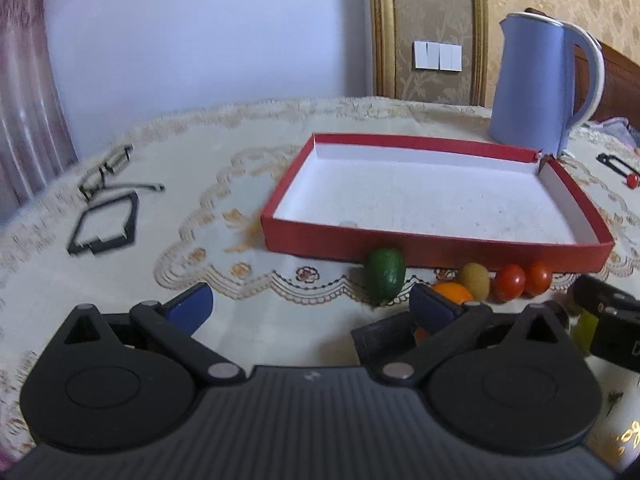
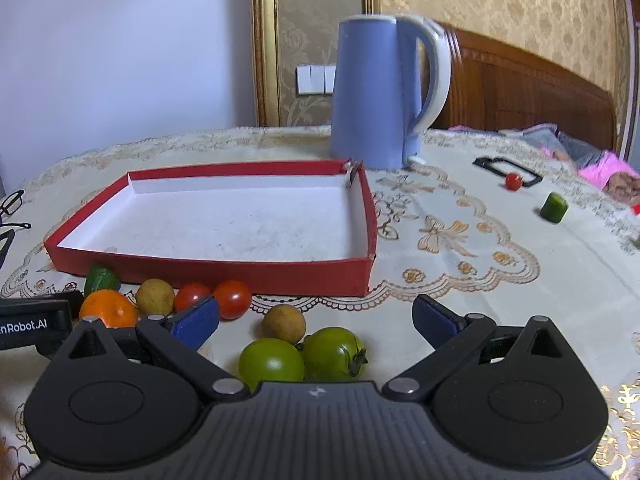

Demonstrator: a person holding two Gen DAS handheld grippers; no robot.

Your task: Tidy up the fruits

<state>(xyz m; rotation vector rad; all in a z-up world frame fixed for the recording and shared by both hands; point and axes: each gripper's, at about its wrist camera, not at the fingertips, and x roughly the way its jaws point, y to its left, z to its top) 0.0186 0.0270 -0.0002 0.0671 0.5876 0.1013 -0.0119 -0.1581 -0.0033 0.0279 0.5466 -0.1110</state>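
Both your claws hang released: left claw [image 1: 312,304] half hides the orange [image 1: 451,293]; right claw [image 2: 316,316] cuts off two green tomatoes [image 2: 304,356].

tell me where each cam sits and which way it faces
Left wrist: on the left gripper, low over the table, facing the red box and kettle; its open blue fingers show.
Right wrist: on the right gripper, facing the same box past green tomatoes; fingers open.
Shared: box, kettle, orange.

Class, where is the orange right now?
The orange sits on the tablecloth in front of the red box, low left in the right wrist view, beside the brown fruit.
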